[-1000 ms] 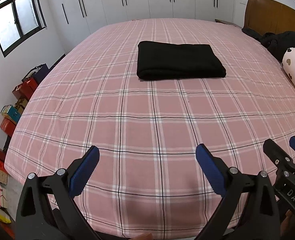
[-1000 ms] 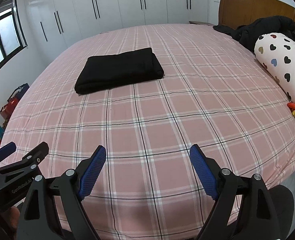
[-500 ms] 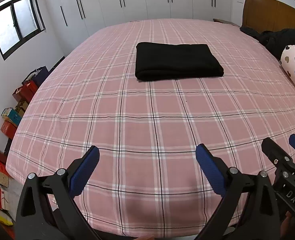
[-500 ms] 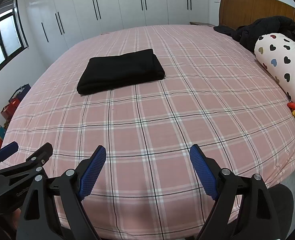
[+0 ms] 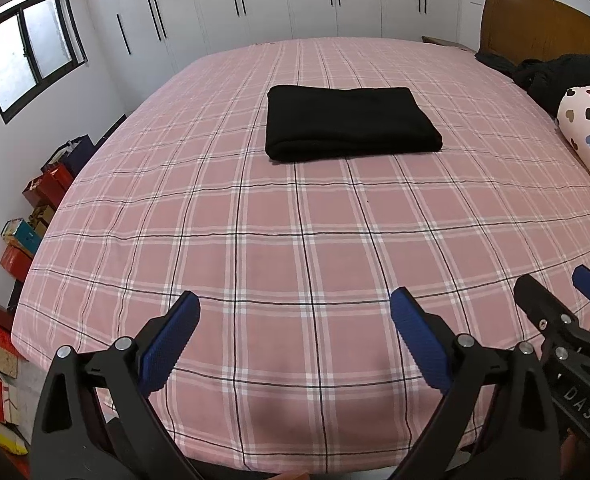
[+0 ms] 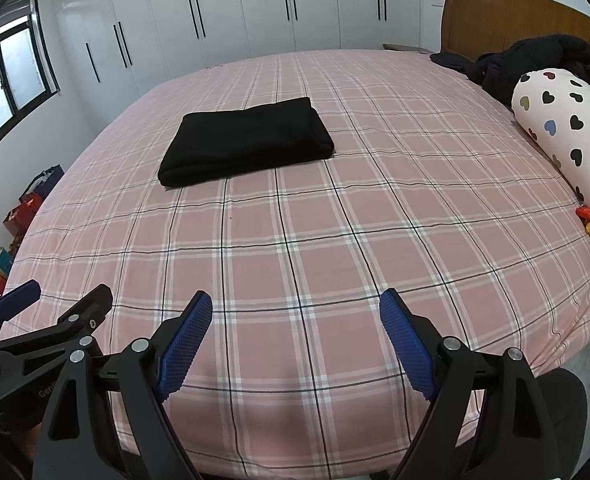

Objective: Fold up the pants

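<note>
Black pants (image 5: 351, 122) lie folded in a neat rectangle on a pink plaid bed (image 5: 295, 240), well ahead of both sets of fingers. The left gripper (image 5: 295, 340) and right gripper (image 6: 295, 340) hover side by side over the bed's near edge, fingers spread wide, holding nothing. A heart-print pillow (image 6: 567, 128) rests far right.
</note>
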Demonstrator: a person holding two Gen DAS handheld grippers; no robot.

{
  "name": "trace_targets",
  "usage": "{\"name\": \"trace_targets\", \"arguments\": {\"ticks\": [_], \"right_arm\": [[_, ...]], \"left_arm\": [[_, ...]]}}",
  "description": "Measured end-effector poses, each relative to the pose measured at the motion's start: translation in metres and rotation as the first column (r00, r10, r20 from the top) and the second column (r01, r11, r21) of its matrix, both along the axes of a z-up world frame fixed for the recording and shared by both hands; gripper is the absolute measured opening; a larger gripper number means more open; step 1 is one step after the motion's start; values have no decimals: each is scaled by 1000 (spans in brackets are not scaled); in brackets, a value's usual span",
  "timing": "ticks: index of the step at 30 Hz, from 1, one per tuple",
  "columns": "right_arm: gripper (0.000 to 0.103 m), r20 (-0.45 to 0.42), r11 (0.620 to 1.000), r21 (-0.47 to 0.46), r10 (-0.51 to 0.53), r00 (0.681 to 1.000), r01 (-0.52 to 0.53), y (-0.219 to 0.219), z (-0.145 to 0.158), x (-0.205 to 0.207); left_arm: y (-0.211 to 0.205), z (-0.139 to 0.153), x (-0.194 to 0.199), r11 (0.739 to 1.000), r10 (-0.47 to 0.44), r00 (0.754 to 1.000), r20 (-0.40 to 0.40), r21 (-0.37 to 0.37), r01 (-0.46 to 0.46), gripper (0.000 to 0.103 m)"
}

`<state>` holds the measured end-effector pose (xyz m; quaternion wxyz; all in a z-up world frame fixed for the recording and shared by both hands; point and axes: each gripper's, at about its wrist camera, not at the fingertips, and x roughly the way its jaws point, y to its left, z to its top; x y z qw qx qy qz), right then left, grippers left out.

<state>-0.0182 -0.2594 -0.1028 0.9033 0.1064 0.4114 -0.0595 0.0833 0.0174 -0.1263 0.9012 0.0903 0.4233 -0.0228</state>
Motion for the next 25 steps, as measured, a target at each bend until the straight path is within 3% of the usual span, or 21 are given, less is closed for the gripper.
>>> {"name": "trace_targets", "arguments": {"ticks": [8,12,17,21,25], "right_arm": [[84,-5,1000,2,0,1000,0,2,-1,0],[84,-6,1000,9,-3,1000,3,0,-1,0],[84,-8,1000,11,-5,1000,5,-4,-2,-1],[84,-10,1000,13,-10,1000,10,-7,-3,0],[84,-12,1000,13,-10,1000,11,-6,-4,-1]], "left_arm": [[-2,0,0,1000,-8,1000,-3,0,8,93],[3,3,-3,998,0,1000,25,-58,2,93],[0,4,-1,998,-12,999,40,-53,14,94],[3,-1,5,998,3,1000,-22,-62,-4,94],[7,-6,4,998,23,999,-31,-65,-25,93]]}}
